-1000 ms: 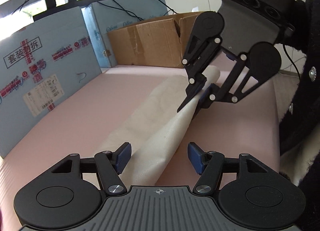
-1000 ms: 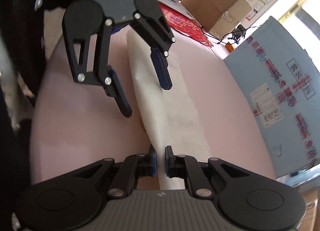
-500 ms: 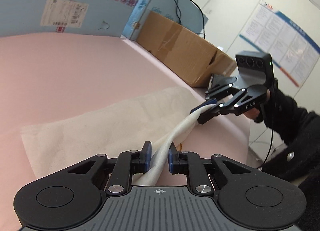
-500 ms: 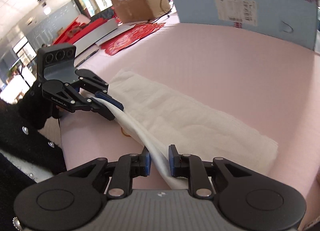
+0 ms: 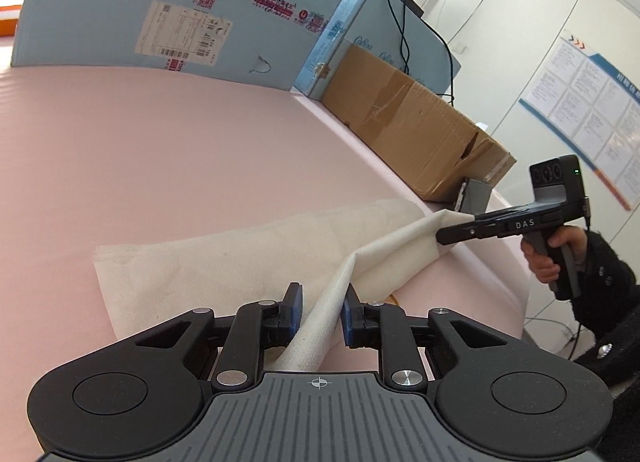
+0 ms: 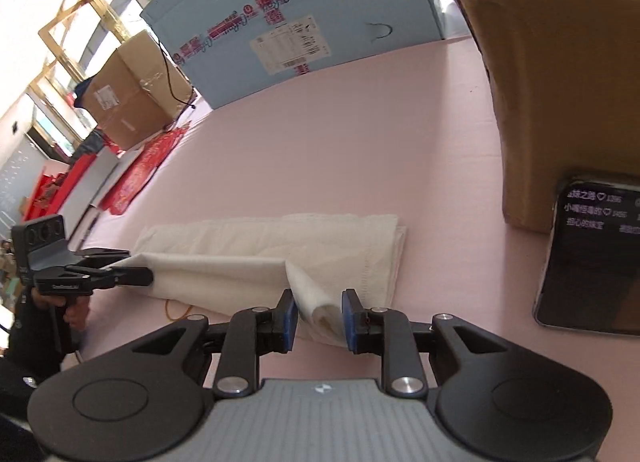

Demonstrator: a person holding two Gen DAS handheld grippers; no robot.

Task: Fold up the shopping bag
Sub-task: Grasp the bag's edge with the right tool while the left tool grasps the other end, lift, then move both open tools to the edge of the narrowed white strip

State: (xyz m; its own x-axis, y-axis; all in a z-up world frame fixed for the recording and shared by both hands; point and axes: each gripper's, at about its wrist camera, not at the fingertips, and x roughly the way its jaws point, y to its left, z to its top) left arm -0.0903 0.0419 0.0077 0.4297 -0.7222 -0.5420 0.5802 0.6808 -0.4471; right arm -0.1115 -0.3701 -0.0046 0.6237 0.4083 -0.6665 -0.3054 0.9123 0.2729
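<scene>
A cream non-woven shopping bag (image 5: 200, 262) (image 6: 280, 238) lies folded lengthwise on the pink table (image 5: 160, 142). Its near long edge is lifted as a ridge that runs between the two grippers. My left gripper (image 5: 322, 308) (image 6: 140, 274) has its jaws opening; the strip of fabric passes between the blue pads with a gap at the left pad. My right gripper (image 6: 319, 314) (image 5: 444, 234) is at the other end of the edge with its jaws opening too. A loose curl of the fabric sits between its pads, apart from the right pad.
A brown cardboard box (image 5: 400, 134) (image 6: 560, 82) stands at the table's far end, with a phone (image 6: 592, 258) leaning on it. A blue printed board (image 5: 160, 14) walls the far side. An orange cord (image 6: 176, 310) shows under the bag. A person's hand (image 5: 540, 258) holds the right gripper.
Both grippers rolled and swung apart along the bag's edge, laying the bag down flat. The left jaws shut on the edge, and both pairs of jaws have since widened a little.
</scene>
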